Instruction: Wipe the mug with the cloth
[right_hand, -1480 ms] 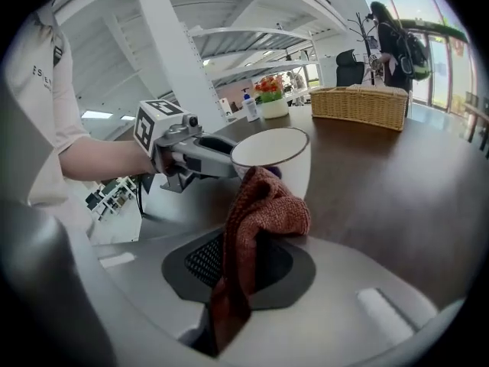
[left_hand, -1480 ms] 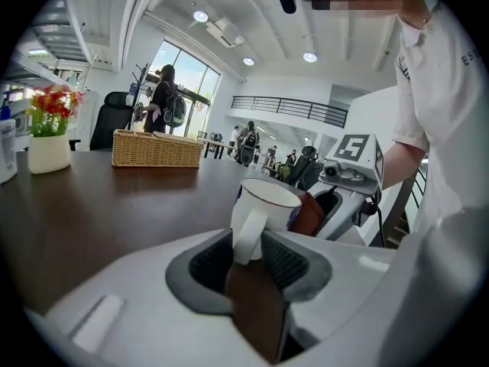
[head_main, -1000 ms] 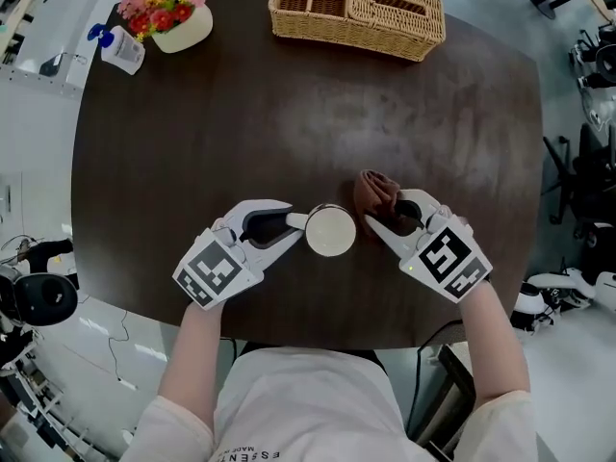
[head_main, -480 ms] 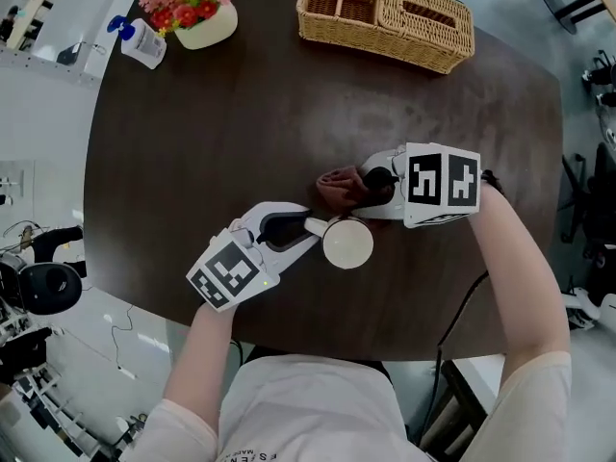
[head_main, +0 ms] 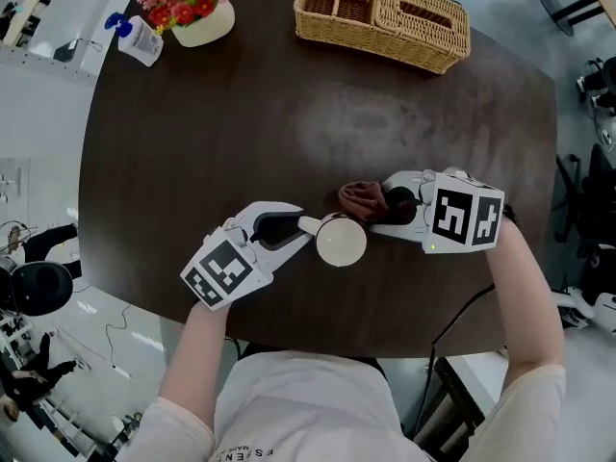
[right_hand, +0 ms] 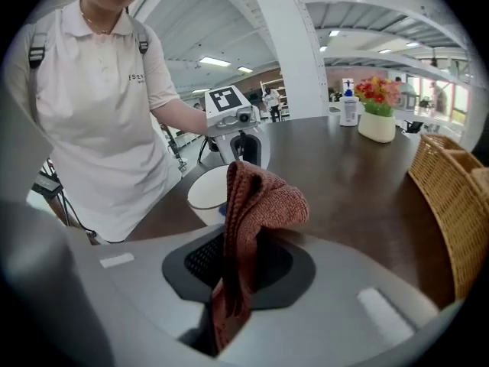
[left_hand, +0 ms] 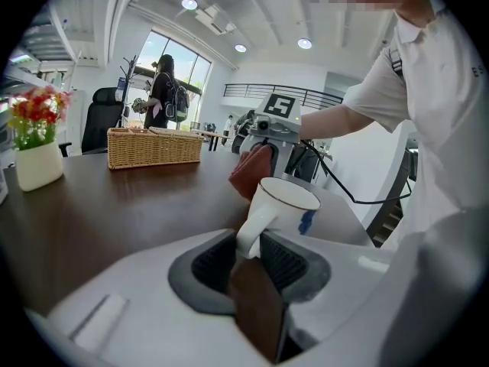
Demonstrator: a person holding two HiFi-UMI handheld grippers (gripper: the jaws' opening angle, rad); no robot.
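Cloth [head_main: 364,200], ribbed knit, beside smooth round mug [head_main: 341,243].

The left forearm [head_main: 195,349] reaches forward with the left gripper [head_main: 302,225] angled up and right, jaws pinched on the mug [head_main: 341,242] handle, while the right forearm [head_main: 527,296] bends inward, the right gripper [head_main: 382,204] pointing left, jaws clamped on the cloth [head_main: 363,199].

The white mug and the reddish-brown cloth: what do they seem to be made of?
The white mug looks like glazed ceramic: smooth and glossy, with a thin dark line at the rim. The reddish-brown cloth looks knitted, perhaps wool or cotton: ribbed stitches show and it droops softly.
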